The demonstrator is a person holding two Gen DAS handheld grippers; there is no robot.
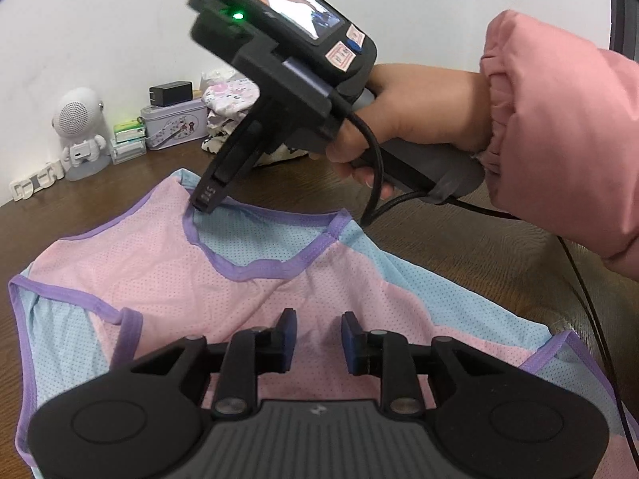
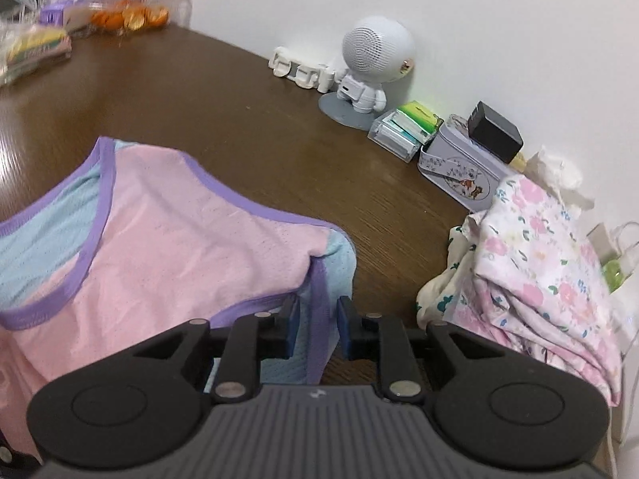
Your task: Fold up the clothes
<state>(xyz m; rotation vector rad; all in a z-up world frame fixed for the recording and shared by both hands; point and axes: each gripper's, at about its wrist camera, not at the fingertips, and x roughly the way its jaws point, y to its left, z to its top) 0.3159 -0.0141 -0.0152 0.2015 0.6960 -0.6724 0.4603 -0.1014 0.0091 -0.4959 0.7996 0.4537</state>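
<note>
The pink and blue vest [image 1: 167, 275] lies flat on the brown table [image 1: 459, 239], filling the lower frame. The left hand-held gripper [image 1: 315, 337] is released above it. The right hand-held gripper [image 2: 318, 329] is released, a purple shoulder strap [image 2: 319, 311] between its pads.

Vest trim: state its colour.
Purple trim on the pink-and-blue vest; clearest in the left wrist view.

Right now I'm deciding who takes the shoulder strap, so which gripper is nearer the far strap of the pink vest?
Right. The right gripper has its tips down at the vest's far shoulder strap. The left gripper hovers over the vest's pink middle, short of the neckline.
</note>
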